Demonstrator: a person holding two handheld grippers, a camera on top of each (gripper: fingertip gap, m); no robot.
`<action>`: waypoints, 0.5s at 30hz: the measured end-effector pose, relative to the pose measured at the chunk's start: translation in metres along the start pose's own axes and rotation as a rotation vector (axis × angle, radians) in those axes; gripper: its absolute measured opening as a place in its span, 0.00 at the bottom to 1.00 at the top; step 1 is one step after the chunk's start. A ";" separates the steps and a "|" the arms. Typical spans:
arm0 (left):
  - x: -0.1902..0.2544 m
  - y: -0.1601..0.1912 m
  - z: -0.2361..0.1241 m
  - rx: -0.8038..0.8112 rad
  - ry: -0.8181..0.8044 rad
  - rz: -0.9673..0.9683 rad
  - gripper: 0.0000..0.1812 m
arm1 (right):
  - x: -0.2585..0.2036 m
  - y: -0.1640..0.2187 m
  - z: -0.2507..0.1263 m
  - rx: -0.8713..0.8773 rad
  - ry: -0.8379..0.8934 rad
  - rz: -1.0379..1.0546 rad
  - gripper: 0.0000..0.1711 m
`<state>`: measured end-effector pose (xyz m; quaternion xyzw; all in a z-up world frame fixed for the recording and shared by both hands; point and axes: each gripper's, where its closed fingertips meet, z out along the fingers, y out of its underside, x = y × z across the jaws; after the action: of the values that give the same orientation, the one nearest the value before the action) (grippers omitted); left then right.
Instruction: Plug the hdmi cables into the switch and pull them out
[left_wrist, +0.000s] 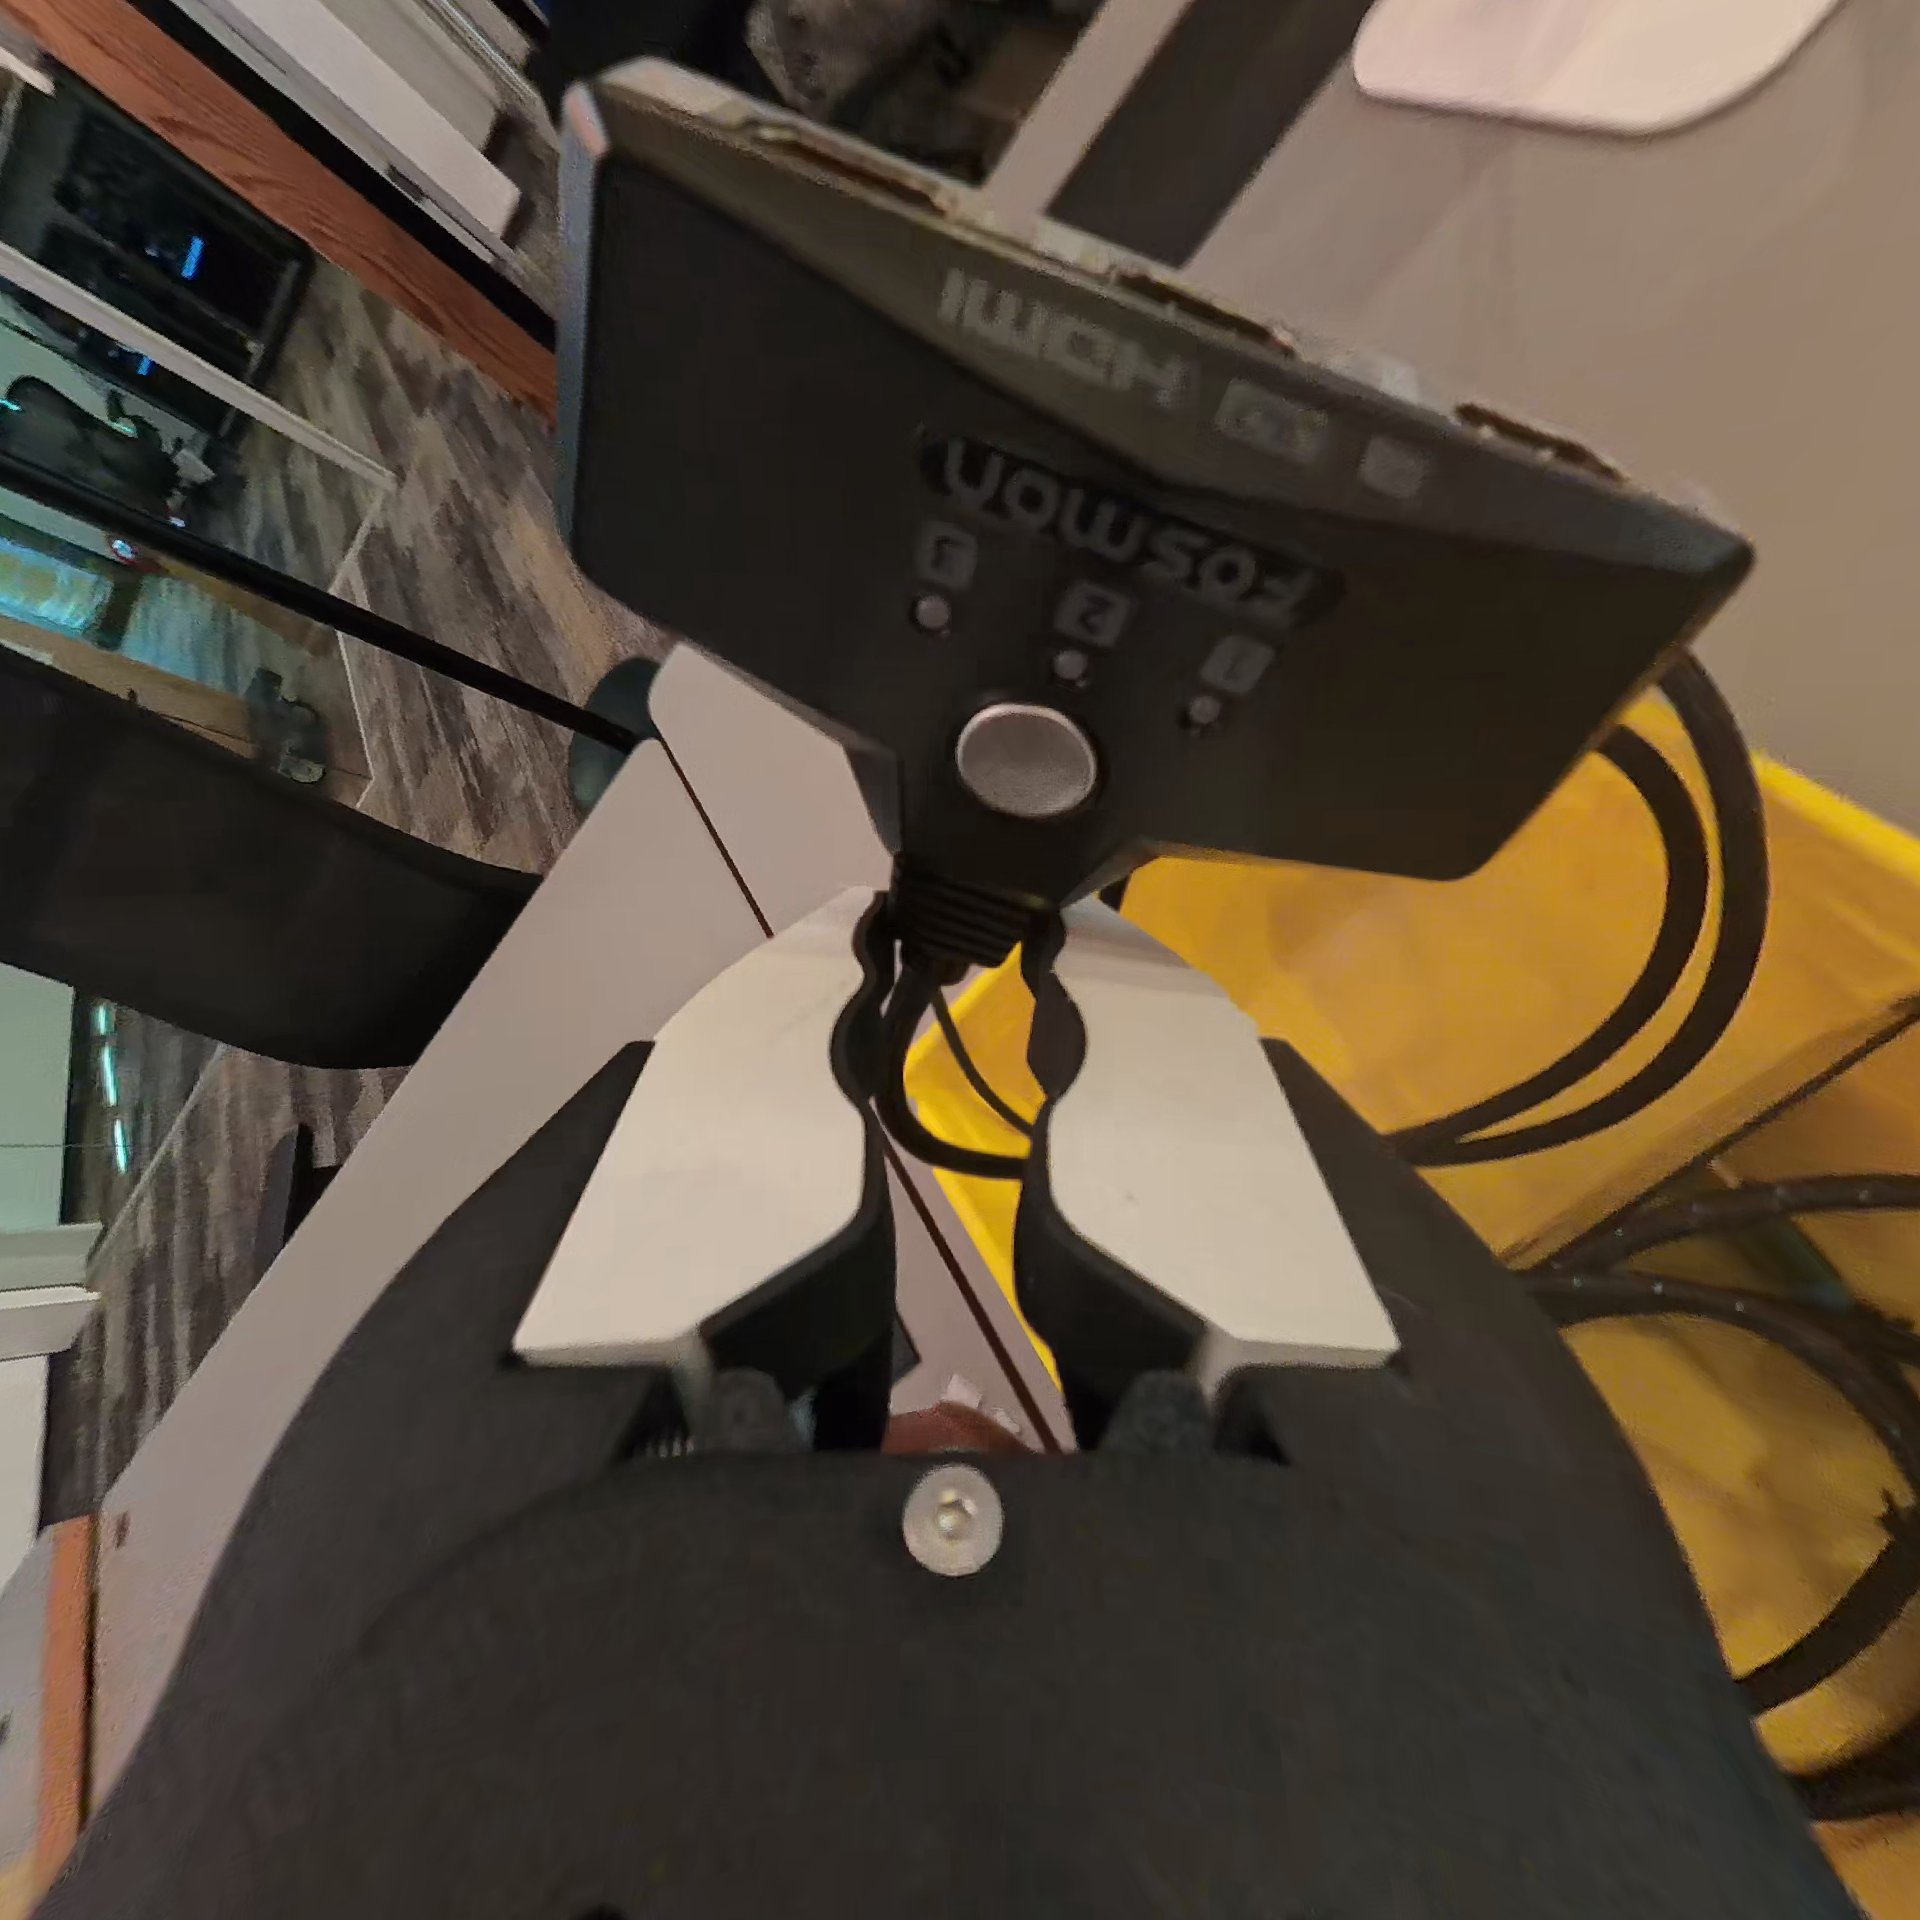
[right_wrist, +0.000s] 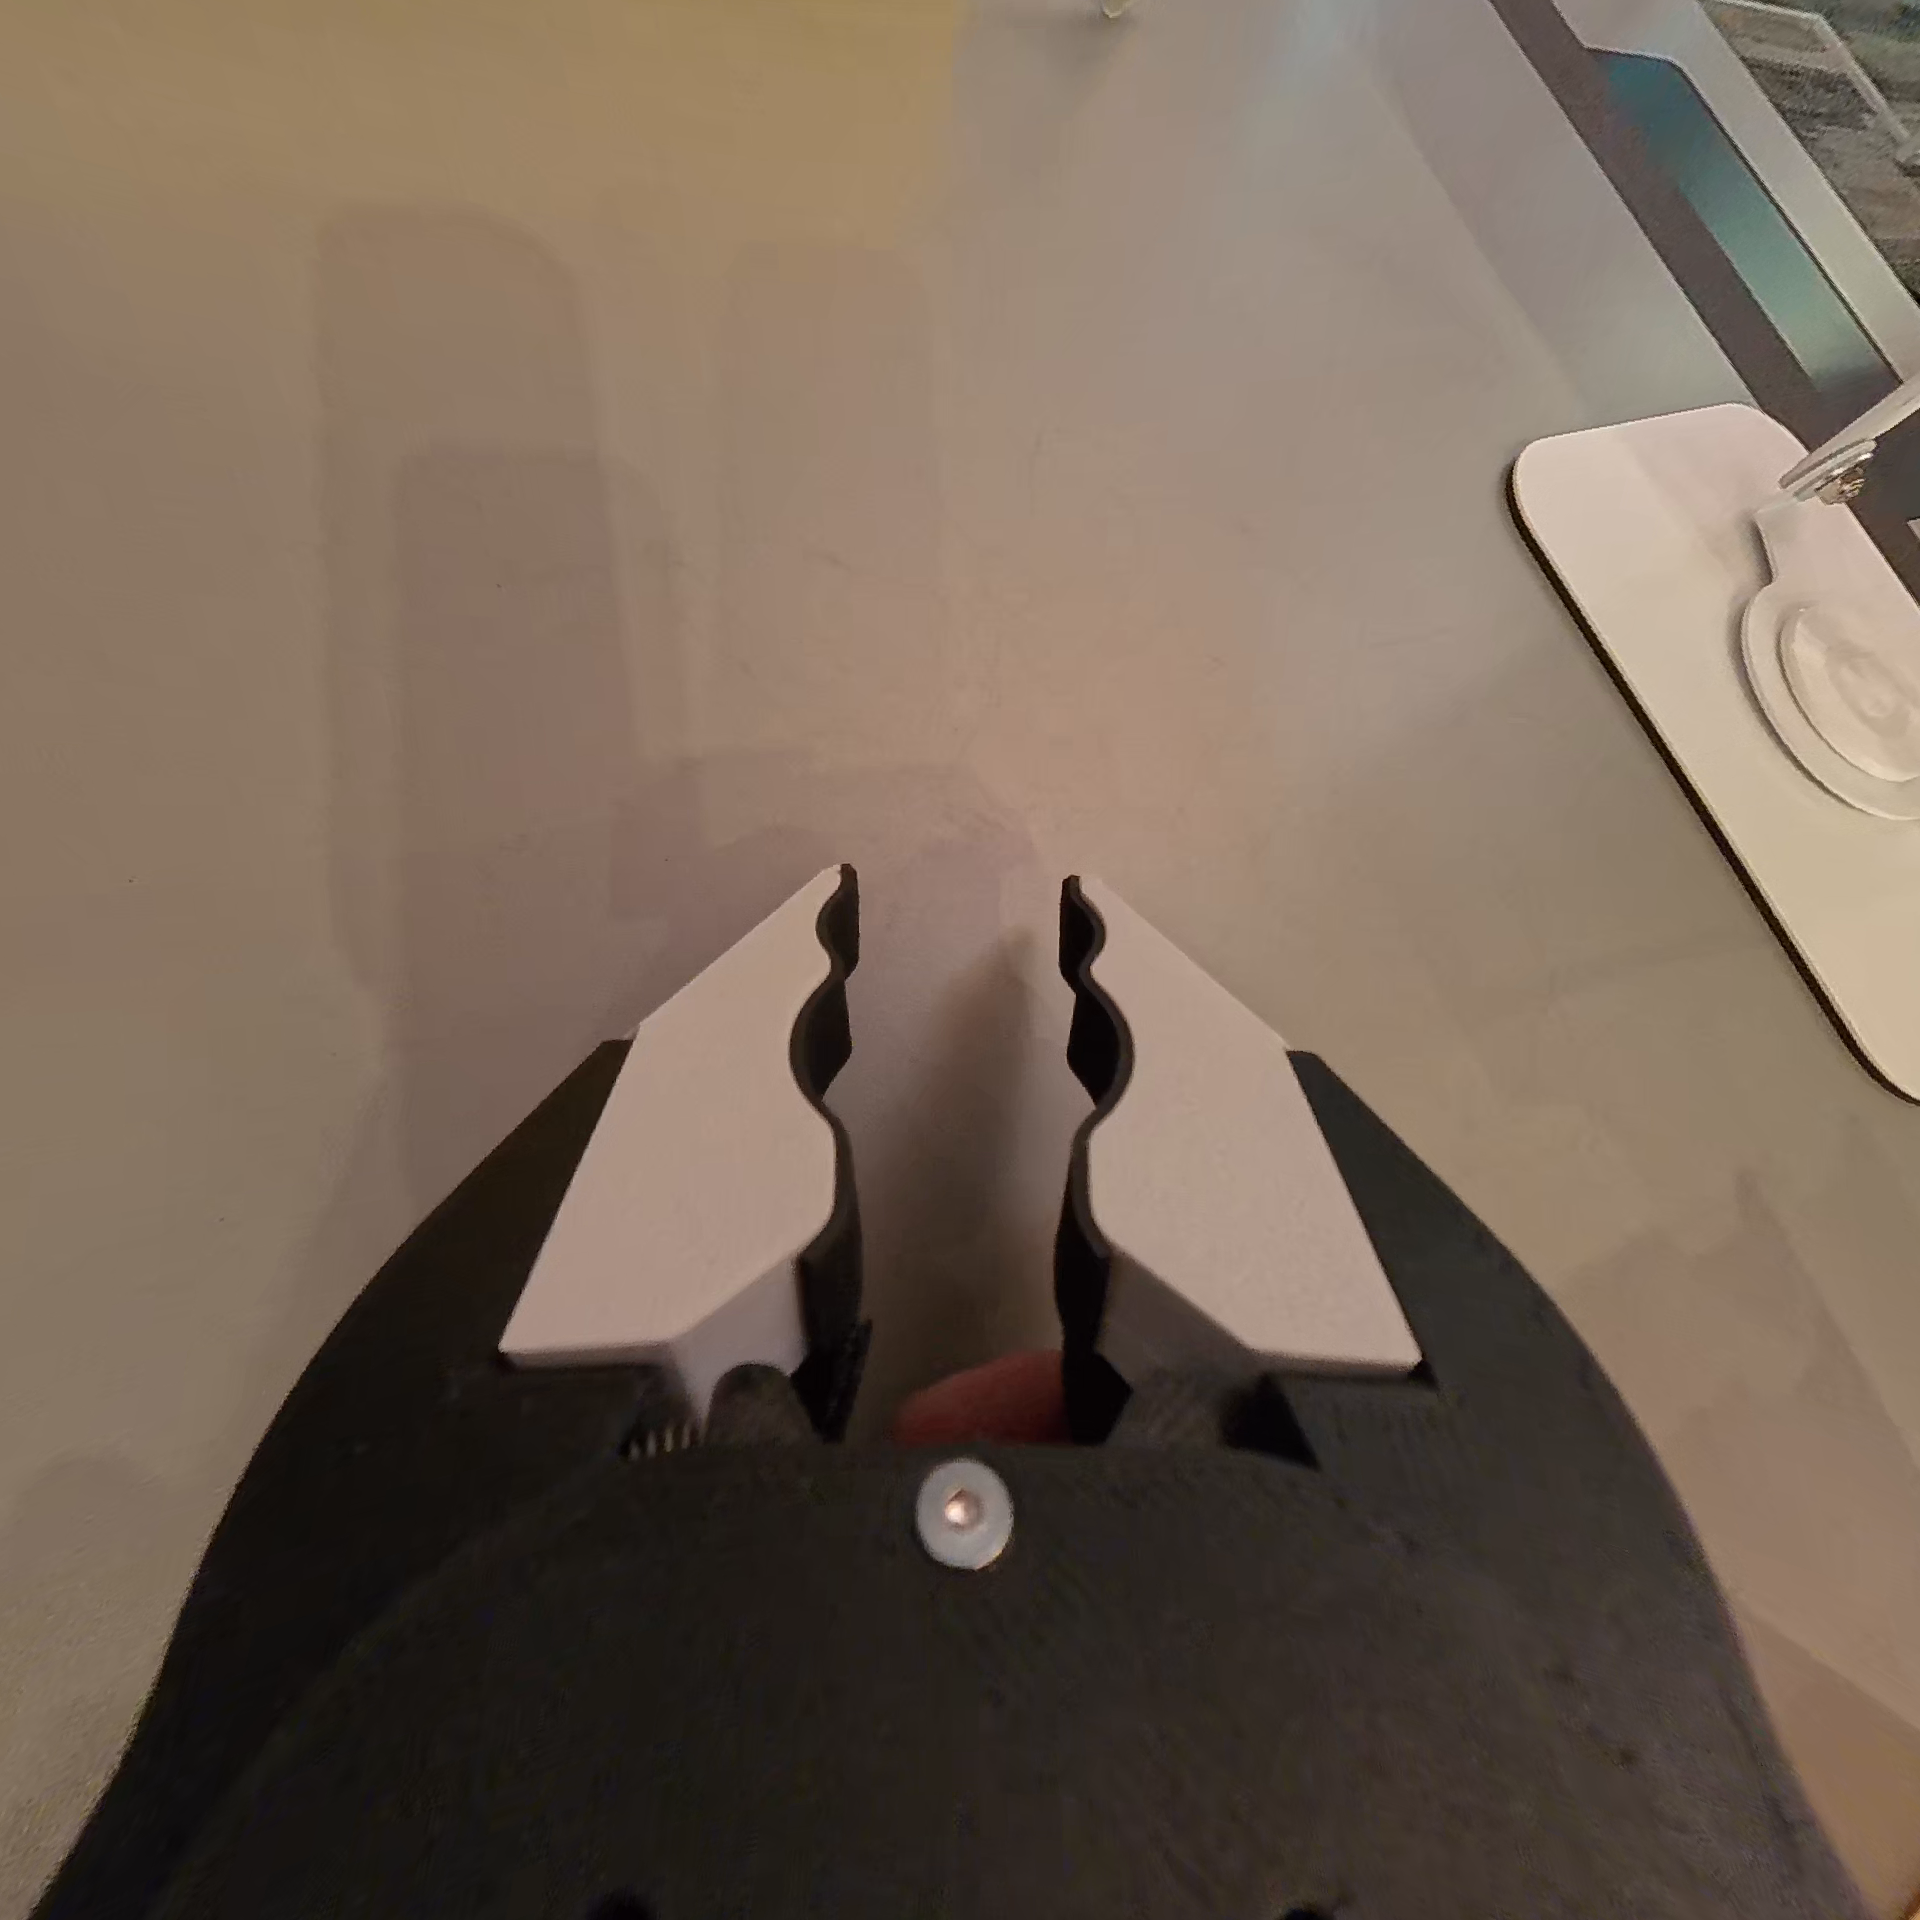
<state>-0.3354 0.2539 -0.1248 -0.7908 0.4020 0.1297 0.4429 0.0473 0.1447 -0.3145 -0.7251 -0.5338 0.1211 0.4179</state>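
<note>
Grey table (right_wrist: 727, 520) (white stand base (right_wrist: 1662, 675))

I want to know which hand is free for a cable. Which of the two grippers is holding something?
The left gripper: its jaws pinch the ribbed cable collar of the black HDMI switch, holding it up. The right gripper stands open over the bare table.

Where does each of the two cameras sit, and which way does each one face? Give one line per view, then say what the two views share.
Left wrist view: sits on the left gripper, looking along its fingers, shut on the cable neck of the black HDMI switch; yellow bin and cables behind.
Right wrist view: sits on the right gripper, open and empty, facing down at the bare table; white stand base at right.
Shared: the table; neither shows the other gripper.
</note>
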 end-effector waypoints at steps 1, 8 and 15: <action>-0.004 -0.005 -0.004 0.021 -0.010 -0.022 0.13 | 0.000 0.000 0.000 0.000 0.000 0.000 0.21; -0.027 -0.052 -0.031 0.151 -0.109 -0.080 0.13 | 0.000 0.000 0.000 0.000 0.003 0.000 0.21; 0.020 -0.147 -0.050 0.263 -0.037 0.067 0.13 | 0.002 -0.001 0.000 0.004 0.018 -0.005 0.24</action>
<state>-0.2199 0.2452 -0.0193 -0.7096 0.4335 0.1052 0.5454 0.0477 0.1462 -0.3133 -0.7238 -0.5318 0.1147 0.4245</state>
